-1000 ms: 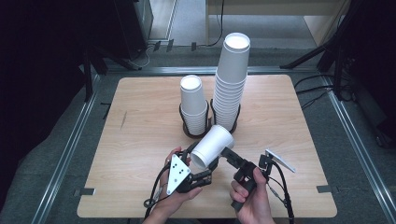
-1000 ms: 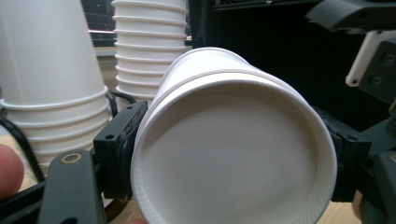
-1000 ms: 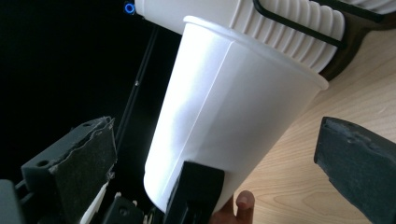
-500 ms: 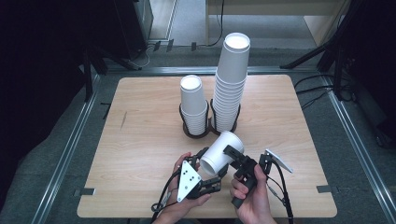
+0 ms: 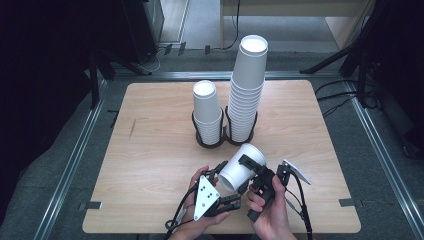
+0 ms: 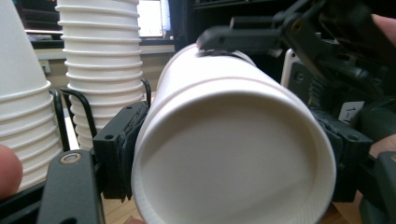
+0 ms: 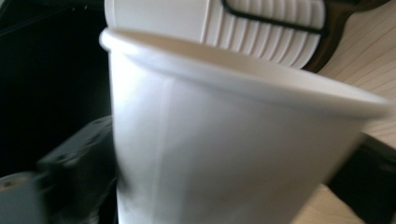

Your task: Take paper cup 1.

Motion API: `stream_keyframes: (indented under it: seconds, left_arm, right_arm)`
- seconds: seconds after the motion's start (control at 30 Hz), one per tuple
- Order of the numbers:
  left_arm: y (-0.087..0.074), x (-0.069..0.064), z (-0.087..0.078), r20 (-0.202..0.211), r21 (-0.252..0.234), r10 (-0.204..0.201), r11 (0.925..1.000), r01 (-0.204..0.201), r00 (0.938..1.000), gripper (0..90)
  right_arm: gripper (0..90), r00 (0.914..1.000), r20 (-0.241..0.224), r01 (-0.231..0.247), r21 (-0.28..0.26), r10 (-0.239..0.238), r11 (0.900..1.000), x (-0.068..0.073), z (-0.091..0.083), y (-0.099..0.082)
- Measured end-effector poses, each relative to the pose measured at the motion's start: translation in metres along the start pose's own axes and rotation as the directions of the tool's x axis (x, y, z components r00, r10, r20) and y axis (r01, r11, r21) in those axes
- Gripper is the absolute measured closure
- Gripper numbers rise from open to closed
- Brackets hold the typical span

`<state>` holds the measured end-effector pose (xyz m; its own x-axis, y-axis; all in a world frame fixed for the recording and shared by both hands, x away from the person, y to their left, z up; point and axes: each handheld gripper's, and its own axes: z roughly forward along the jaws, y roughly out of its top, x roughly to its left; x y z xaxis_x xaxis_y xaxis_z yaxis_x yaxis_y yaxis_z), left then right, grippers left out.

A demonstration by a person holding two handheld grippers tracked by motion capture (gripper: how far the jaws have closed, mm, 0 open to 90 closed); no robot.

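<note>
At the six o'clock edge of the wooden counter [image 5: 150, 150], a person holds a single white paper cup [image 5: 241, 167] on its side, clear of the surface, between two hand-held grippers. The left gripper [image 5: 231, 186] has its fingers clamped on the cup's base end; in the left gripper view the black pads press both sides of the cup [image 6: 233, 154], whose underside faces that camera. The right gripper [image 5: 248, 165], at about three o'clock from the left one, reaches the cup near its rim: one finger lies across the top of the cup wall, and its fingers have just been closing with the cup between them. Whether they press on it yet cannot be told. In the right gripper view the cup [image 7: 210, 140] is close and blurred. At twelve o'clock from the held cup, a black wire holder [image 5: 202, 137] carries a short stack of cups [image 5: 206, 112] and, just beside it, a tall stack of cups [image 5: 247, 85], both upright.
</note>
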<state>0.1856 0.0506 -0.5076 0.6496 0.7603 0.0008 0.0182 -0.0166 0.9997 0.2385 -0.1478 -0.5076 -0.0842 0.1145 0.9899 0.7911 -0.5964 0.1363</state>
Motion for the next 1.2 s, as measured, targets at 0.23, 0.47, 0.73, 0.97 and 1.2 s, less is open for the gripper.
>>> stream_keyframes:
  seconds: [0.23, 0.47, 0.73, 0.97, 1.2]
  left_arm:
    - [-0.002, 0.002, 0.000, 0.011, 0.005, -0.013, 0.9999, 0.013, 0.9999, 21.0]
    - [0.001, 0.005, -0.002, 0.027, 0.032, 0.011, 0.9994, -0.012, 0.9996, 12.5]
    - [0.001, 0.012, -0.001, 0.014, 0.139, -0.017, 0.9902, 0.015, 0.9998, 7.9]
    - [0.001, 0.023, -0.002, -0.019, 0.156, -0.022, 0.9875, 0.025, 0.9996, 7.9]
    - [0.002, 0.034, -0.006, -0.053, 0.162, -0.029, 0.9860, 0.037, 0.9982, 8.0]
  right_arm:
    - [12.8, 0.9986, -0.005, 0.053, -0.021, -0.053, 0.9984, 0.001, -0.001, -0.003]
    - [13.5, 0.9886, -0.006, 0.150, -0.077, -0.151, 0.9857, 0.005, -0.003, -0.001]
    - [13.5, 0.9467, 0.087, 0.321, -0.177, -0.310, 0.9305, 0.008, -0.011, 0.015]
    - [13.6, 0.8853, 0.164, 0.462, -0.207, -0.435, 0.8623, 0.011, -0.017, 0.025]
    - [13.6, 0.8229, 0.216, 0.565, -0.216, -0.526, 0.7960, 0.016, -0.019, 0.029]
